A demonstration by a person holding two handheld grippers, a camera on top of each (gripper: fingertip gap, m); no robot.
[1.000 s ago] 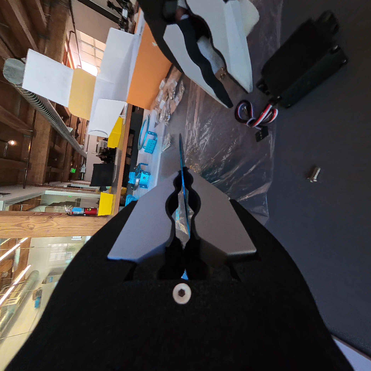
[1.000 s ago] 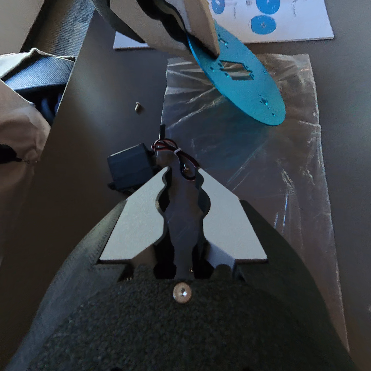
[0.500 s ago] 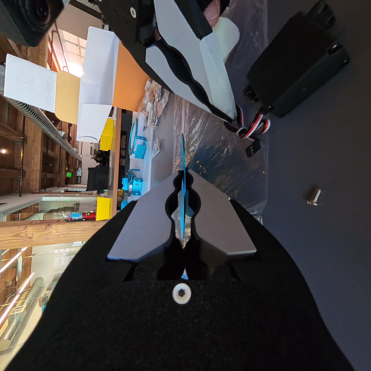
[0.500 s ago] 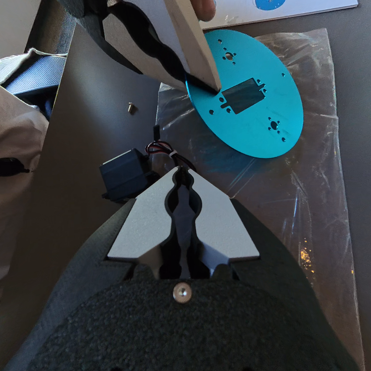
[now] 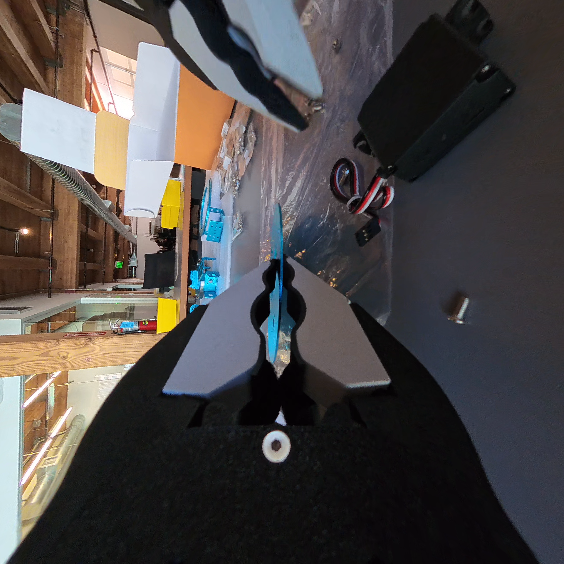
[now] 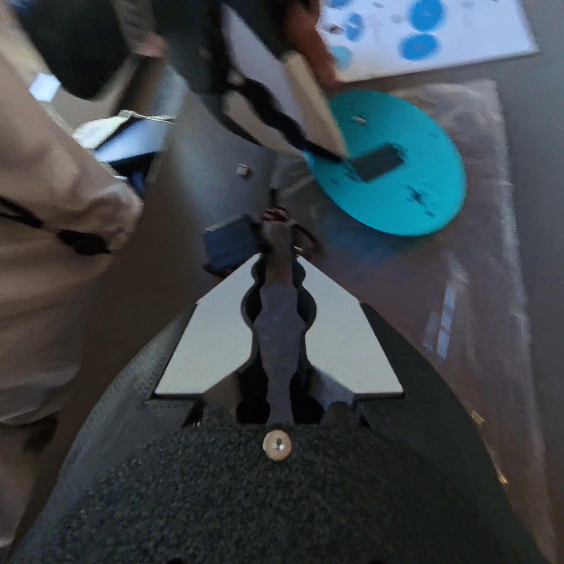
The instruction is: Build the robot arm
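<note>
- Since half a second ago: right gripper [image 6: 279, 259] has backed off the black servo [image 5: 433, 100]. In the left wrist view its fingers sat on the servo's wire coil; now they're up and away from it. Right wrist view is motion-blurred.
- Left gripper [image 5: 278, 262]: fingers clamped on the rim of the blue disc [image 6: 393, 171], same grip as before. Disc seen edge-on in the left wrist view, face-on in the right, where it's tilted above the clear plastic bag [image 6: 476, 274].
- Right gripper: fingers parted with a narrow gap, nothing between them, only dark worktop [image 5: 488, 366] showing through.
- Landmark = servo. It lies on the worktop just ahead of the right fingers, slightly to their left in the right wrist view.
- Red/white/black wire coil [image 5: 363, 195] comes out of the servo's end and runs to a small black plug [image 5: 367, 235], right at the bag edge.
- Loose screw [image 5: 457, 309] on bare worktop, well clear of the servo, on the side away from the bag.
- Disc is beyond the servo, over the bag; not touching the servo.
- White sheet with blue printed shapes [image 6: 427, 39] lies past the disc, farthest from the servo.
- Person's beige sleeve [image 6: 61, 189] is left of the servo in the right wrist view.
</note>
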